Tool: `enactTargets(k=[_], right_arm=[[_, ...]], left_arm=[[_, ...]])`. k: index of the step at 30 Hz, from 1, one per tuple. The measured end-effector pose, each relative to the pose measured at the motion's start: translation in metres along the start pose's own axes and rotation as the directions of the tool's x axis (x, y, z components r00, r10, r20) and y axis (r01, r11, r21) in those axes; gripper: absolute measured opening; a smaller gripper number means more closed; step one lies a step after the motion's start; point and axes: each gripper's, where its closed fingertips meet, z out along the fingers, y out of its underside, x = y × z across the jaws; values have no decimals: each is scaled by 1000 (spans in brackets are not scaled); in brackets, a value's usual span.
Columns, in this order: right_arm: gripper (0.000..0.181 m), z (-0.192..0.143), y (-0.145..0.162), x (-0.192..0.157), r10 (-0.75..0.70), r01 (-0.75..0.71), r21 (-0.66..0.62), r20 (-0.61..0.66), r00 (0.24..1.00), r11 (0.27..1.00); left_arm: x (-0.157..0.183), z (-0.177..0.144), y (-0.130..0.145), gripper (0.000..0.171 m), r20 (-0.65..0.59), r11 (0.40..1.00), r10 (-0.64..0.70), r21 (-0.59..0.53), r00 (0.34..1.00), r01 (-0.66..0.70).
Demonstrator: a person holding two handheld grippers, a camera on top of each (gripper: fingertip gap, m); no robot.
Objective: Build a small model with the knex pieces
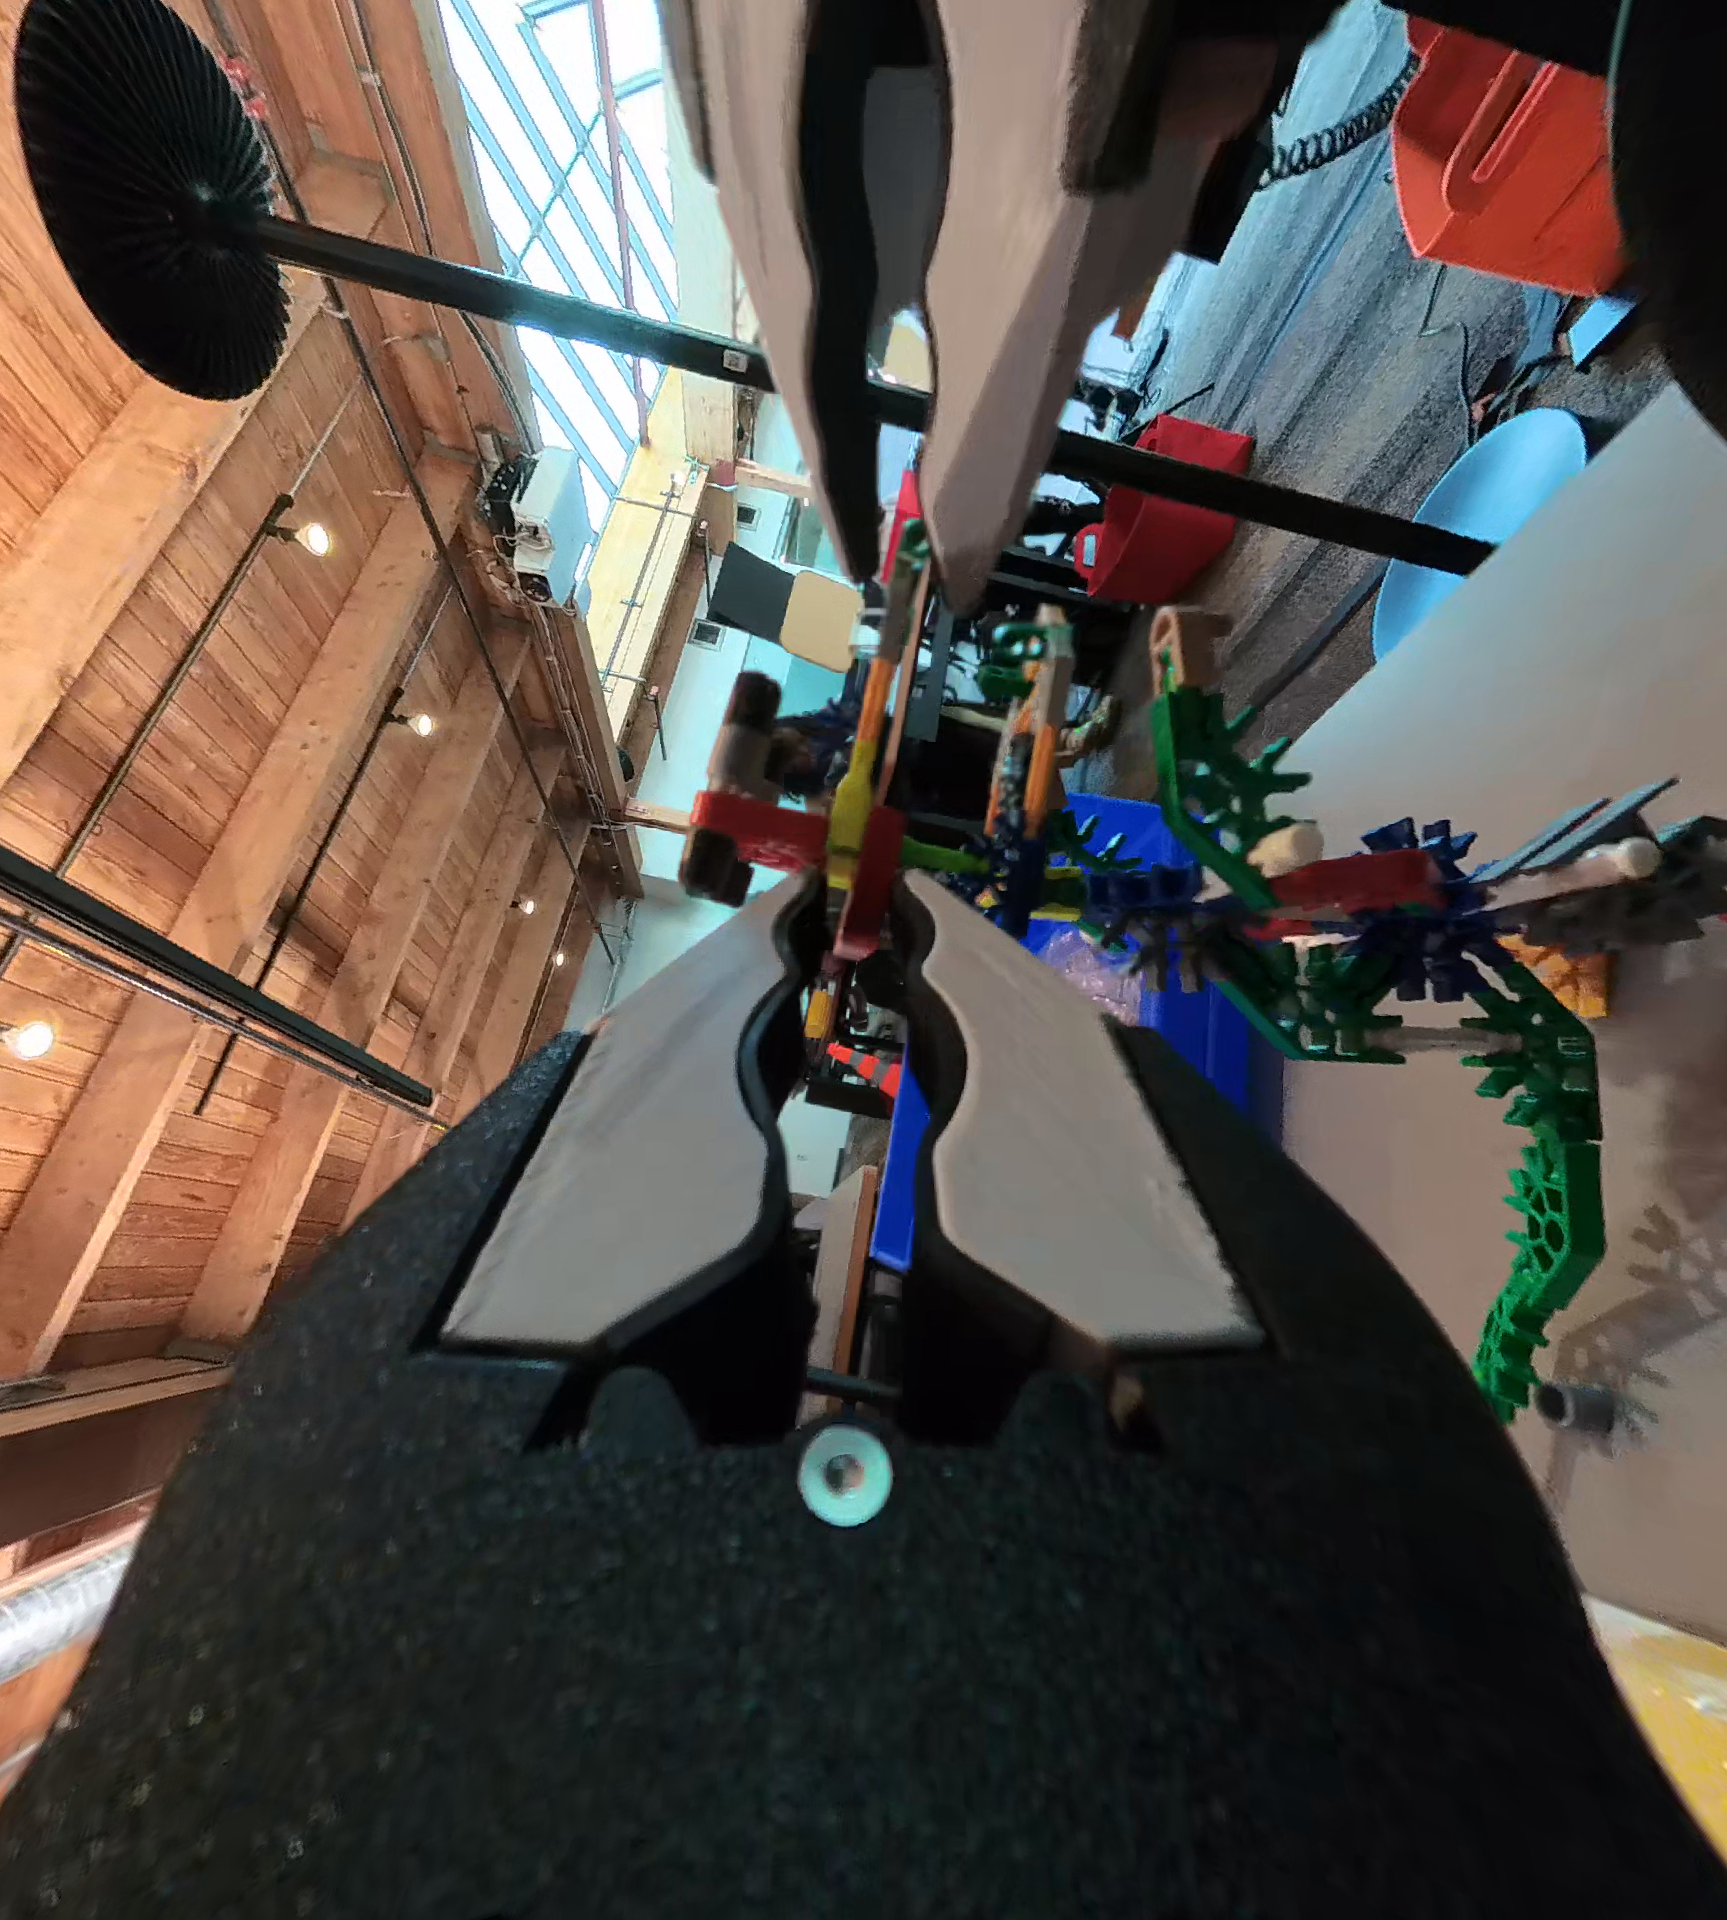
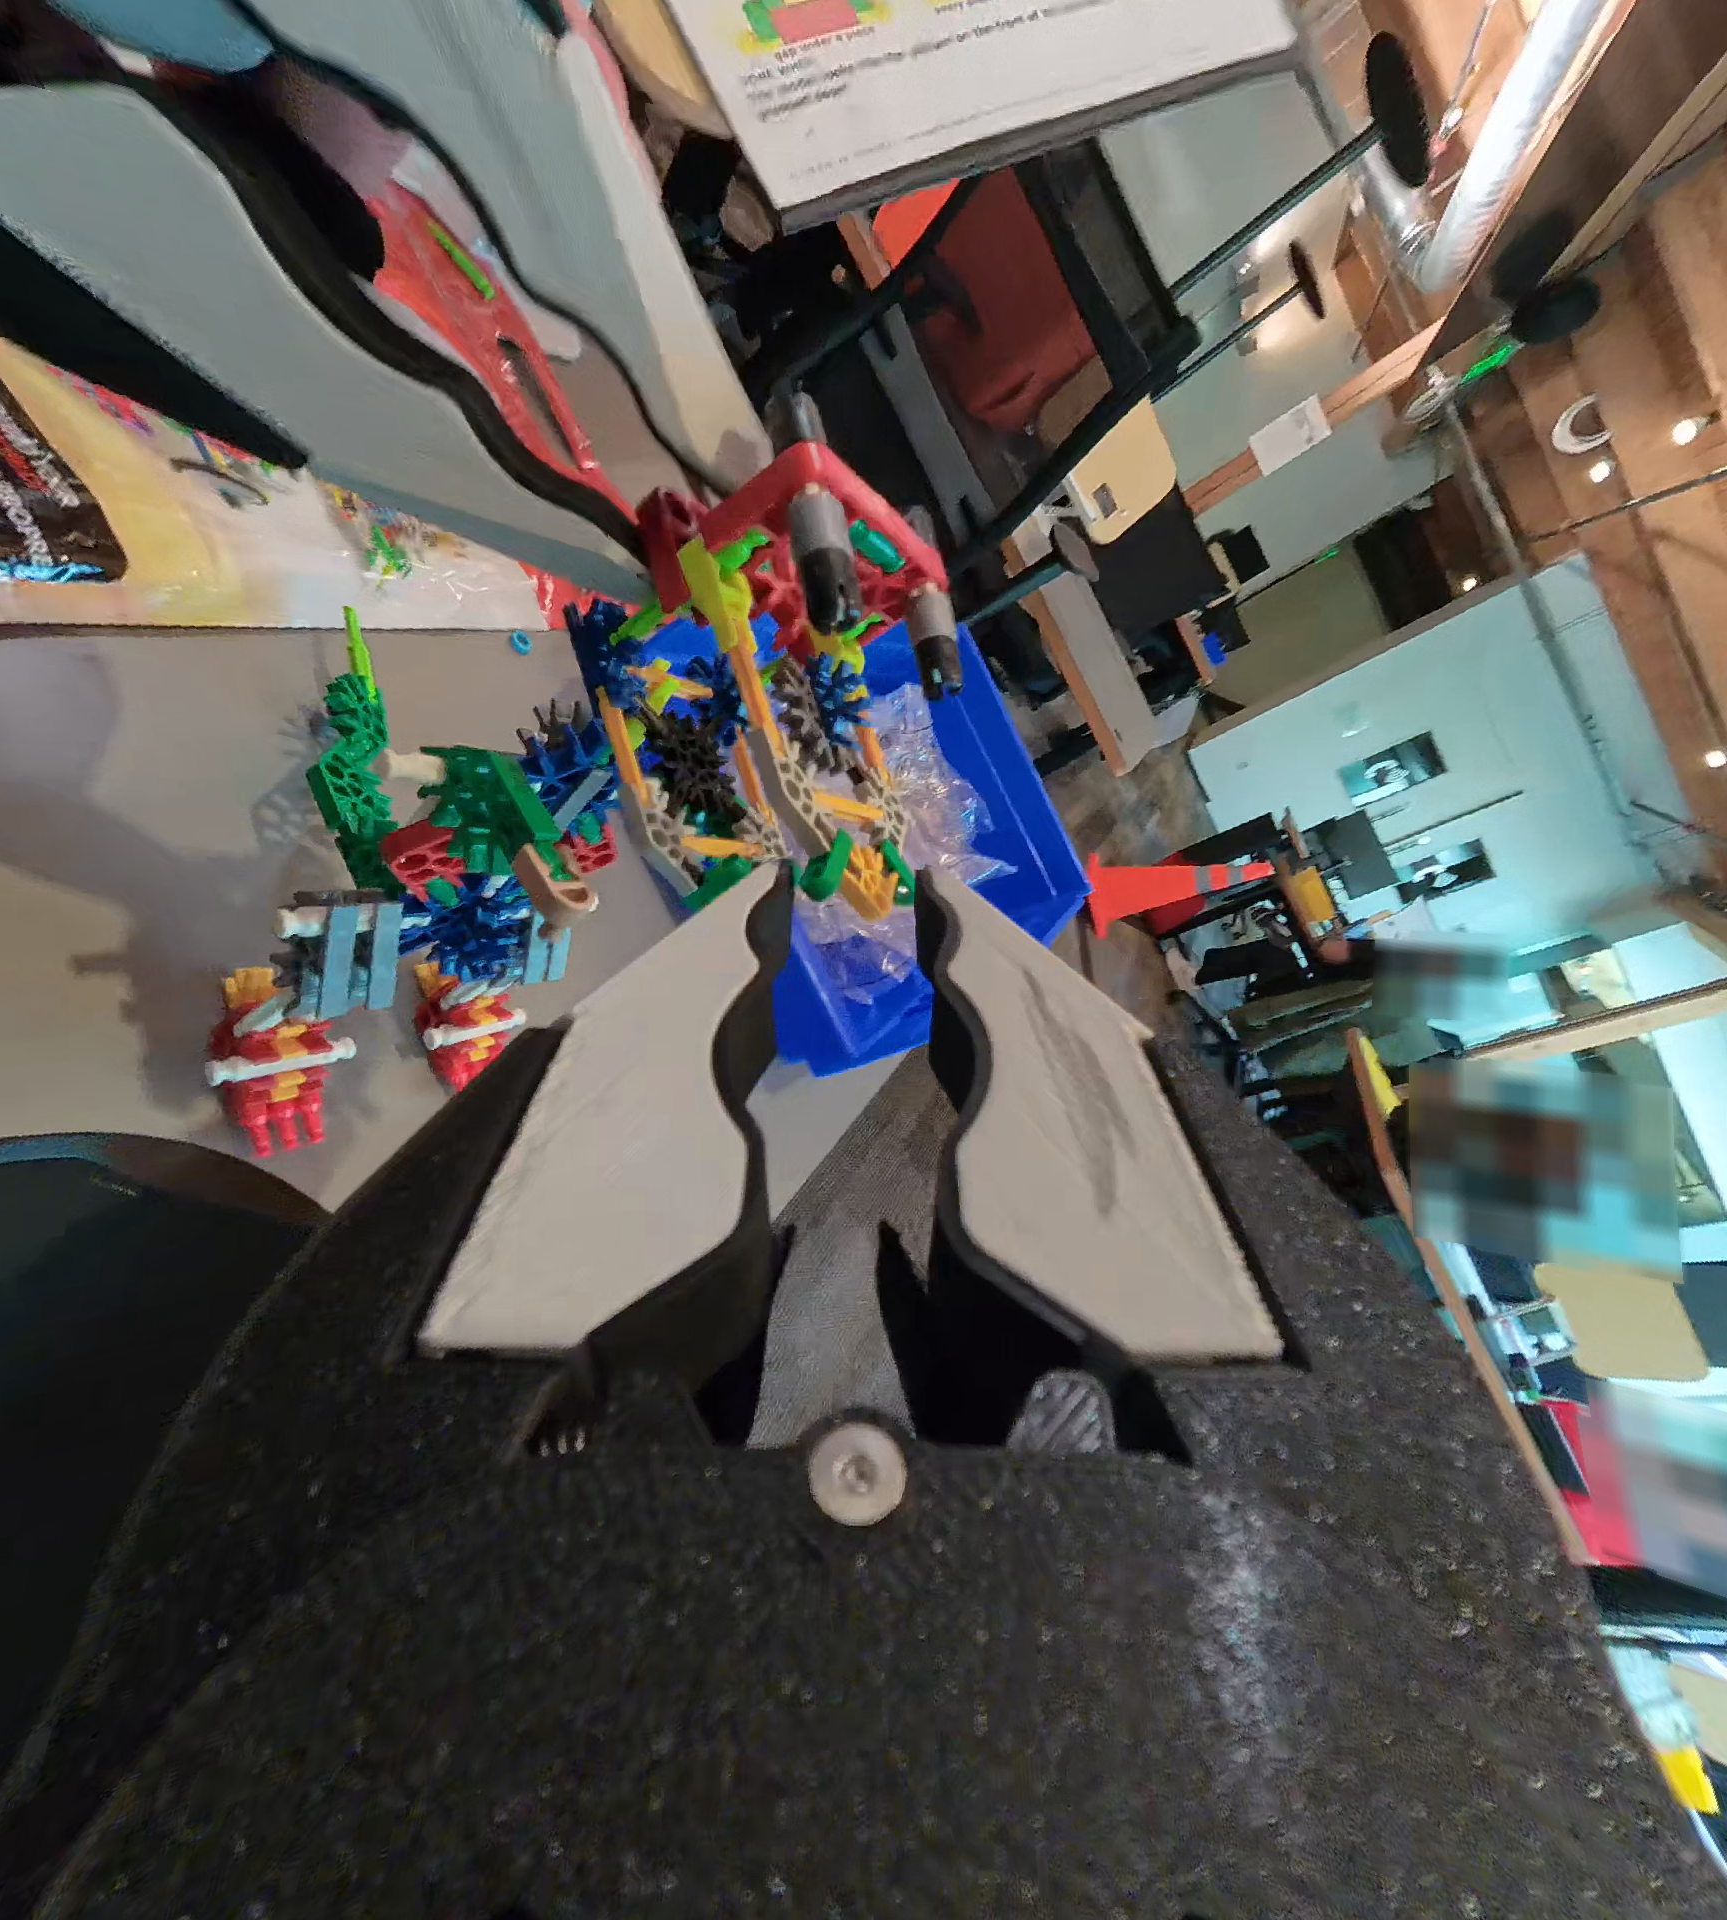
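Note:
Both grippers hold one construction-toy model (image 2: 765, 717) in the air: a red frame with grey-black wheels, orange rods, blue and black spiky connectors. My left gripper (image 1: 861, 883) is shut on a red piece (image 1: 869, 868) of it beside a yellow connector. It enters the right wrist view at the upper left (image 2: 682, 520), clamped on the red frame's corner. My right gripper (image 2: 854, 883) is shut on the model's green-and-yellow end (image 2: 864, 878). In the left wrist view it comes in from the top (image 1: 911, 587), its tips pinching that green end.
A second toy model of green, blue, red and grey pieces (image 2: 443, 842) lies on the grey table (image 2: 59, 748); it also shows in the left wrist view (image 1: 1358, 914). A blue bin (image 2: 1004, 790) with clear plastic sits at the table edge. An orange cone (image 2: 1150, 888) stands beyond. There is about 6 centimeters between the tips of the two grippers.

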Motion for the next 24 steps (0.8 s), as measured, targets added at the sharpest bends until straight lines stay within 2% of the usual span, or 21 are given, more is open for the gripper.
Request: enactTargets(k=[4, 7, 13, 18, 24], right_arm=[[20, -1, 4, -2, 39, -39, -7, 8, 999, 999], [20, -4, 2, -2, 84, -84, 12, 15, 996, 996], [19, -4, 5, -1, 70, -70, 5, 10, 998, 998], [20, -13, 9, 5, 143, -144, 31, 27, 989, 989], [17, -16, -3, -2, 42, -41, 80, -5, 999, 996]], left_arm=[[-3, -1, -2, 15, 8, 1000, -19, 0, 1000, 19], [-1, -2, -2, 12, -14, 1000, -23, -7, 1000, 23], [1, -1, 0, 7, -55, 997, -79, -26, 995, 78], [2, 0, 1, 7, -49, 995, -93, -38, 994, 92], [1, 0, 3, 7, -52, 994, -98, -48, 994, 95]])
